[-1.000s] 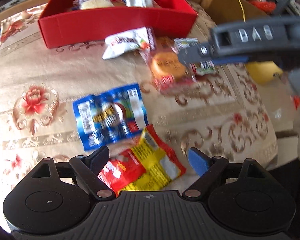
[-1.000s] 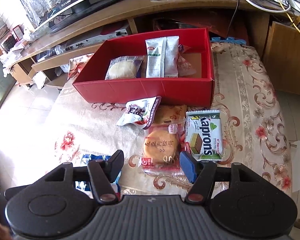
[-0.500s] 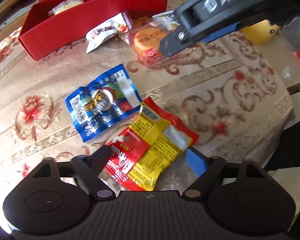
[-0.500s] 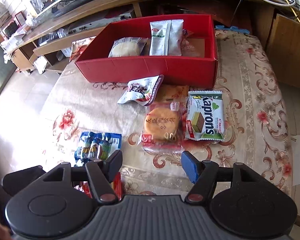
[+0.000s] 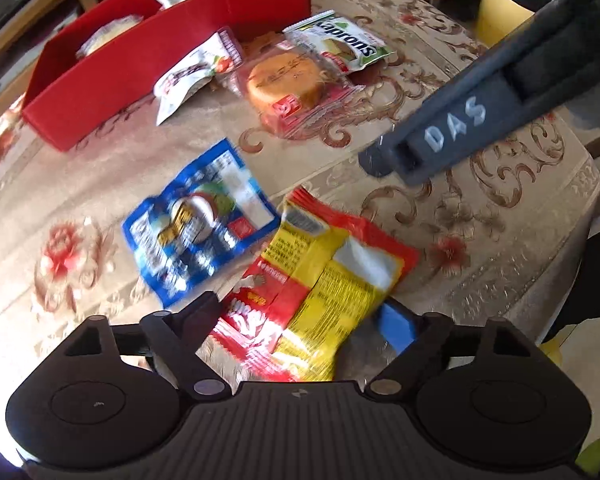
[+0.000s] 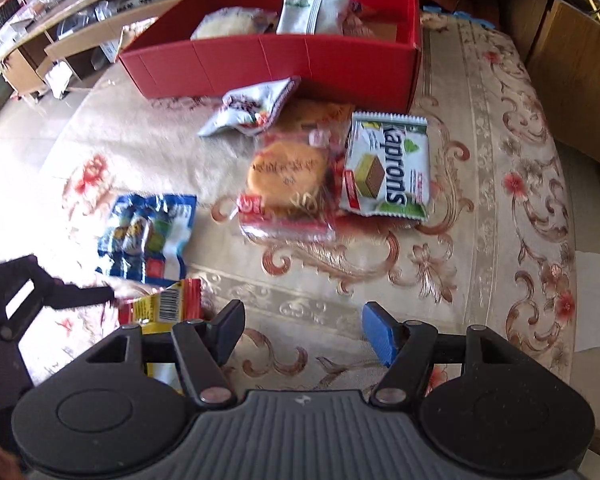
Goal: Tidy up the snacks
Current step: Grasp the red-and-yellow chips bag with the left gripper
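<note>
While its jaws open around it, the left gripper (image 5: 300,320) straddles a crinkled red-and-yellow snack packet (image 5: 320,292); the right gripper (image 6: 302,330) stands half-open, empty.

**Hard daylight, motion blur and fisheye bending**

Both views are bright, with strong daylight falling from the side left of the grippers. In the right wrist view the tablecloth (image 6: 480,160) is washed almost white far left of the right gripper (image 6: 304,326), and the blue packet (image 6: 148,236) there glares. In the left wrist view a blown-out patch sits just left of the left gripper (image 5: 300,320). The red-and-yellow packet (image 5: 320,292) between its opening jaws is smeared by motion, its print unreadable; the blue one beyond is blurred too. The red box (image 5: 140,76) ahead bows with lens distortion, and the corners darken.
</note>
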Demonstrator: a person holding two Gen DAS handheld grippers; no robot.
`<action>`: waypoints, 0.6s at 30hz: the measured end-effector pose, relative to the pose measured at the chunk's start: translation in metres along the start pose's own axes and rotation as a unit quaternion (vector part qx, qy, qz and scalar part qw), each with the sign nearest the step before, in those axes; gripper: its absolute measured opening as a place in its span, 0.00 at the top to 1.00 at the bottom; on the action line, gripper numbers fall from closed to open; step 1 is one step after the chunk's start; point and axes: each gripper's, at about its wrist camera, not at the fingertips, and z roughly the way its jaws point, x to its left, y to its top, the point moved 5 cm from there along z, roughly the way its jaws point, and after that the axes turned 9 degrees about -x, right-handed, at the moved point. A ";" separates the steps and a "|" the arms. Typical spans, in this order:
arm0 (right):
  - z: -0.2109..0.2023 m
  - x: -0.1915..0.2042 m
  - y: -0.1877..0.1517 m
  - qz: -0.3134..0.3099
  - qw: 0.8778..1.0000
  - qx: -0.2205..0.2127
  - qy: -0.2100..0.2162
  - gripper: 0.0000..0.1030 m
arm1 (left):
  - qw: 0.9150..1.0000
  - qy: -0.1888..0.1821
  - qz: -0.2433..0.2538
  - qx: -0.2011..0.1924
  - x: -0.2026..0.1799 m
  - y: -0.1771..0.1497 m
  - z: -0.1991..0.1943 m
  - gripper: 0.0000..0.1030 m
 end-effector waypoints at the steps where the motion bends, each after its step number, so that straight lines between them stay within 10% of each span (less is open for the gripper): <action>1: 0.002 0.000 -0.001 -0.003 1.000 0.003 -0.001 0.38 | 1.000 -0.003 0.002 -0.001 0.000 0.002 0.001 0.13; 11: 0.009 0.004 -0.007 -0.034 0.999 0.014 0.006 0.30 | 0.998 -0.061 0.011 0.017 -0.004 -0.001 0.000 0.17; 18: 0.022 0.023 -0.013 -0.075 0.997 0.025 0.008 0.00 | 0.997 -0.068 -0.014 0.025 0.003 0.004 0.009 0.10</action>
